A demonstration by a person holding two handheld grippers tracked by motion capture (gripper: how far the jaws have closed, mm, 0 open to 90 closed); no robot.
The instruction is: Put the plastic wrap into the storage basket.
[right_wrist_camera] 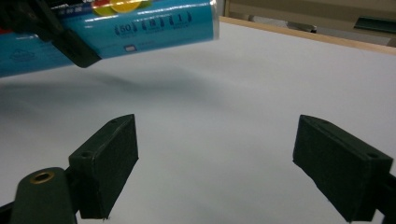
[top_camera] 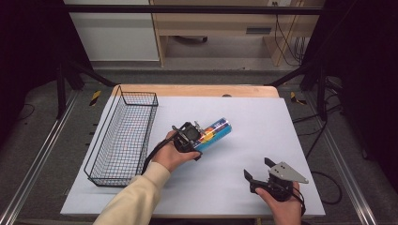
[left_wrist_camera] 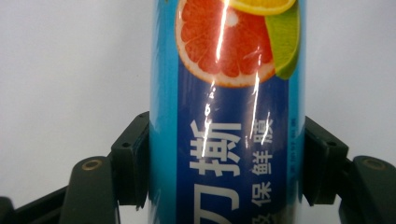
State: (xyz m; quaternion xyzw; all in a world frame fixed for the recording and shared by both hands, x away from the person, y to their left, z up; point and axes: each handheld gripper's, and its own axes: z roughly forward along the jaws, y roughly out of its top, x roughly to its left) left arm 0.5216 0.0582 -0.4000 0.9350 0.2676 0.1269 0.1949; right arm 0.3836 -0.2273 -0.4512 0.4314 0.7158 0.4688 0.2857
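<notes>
Left gripper (top_camera: 199,136): we find it clamped on the tube (top_camera: 215,133), pads on both sides near one end, tube lifted off the sheet (top_camera: 244,122). Right gripper (top_camera: 257,171): jaws apart, nothing between them, well apart from the tube. Basket (top_camera: 123,136): at left.

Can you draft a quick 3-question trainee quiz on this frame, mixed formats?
1. True or false: the left claw is shut on the blue cylindrical roll with citrus print.
2. The black wire basket sits on which side of the roll in the high view? A) left B) right
3. Fill in: the right claw's jaws stand ____ above the white table sheet.

Key: 1 true; 2 A; 3 open, with nothing between them.
</notes>
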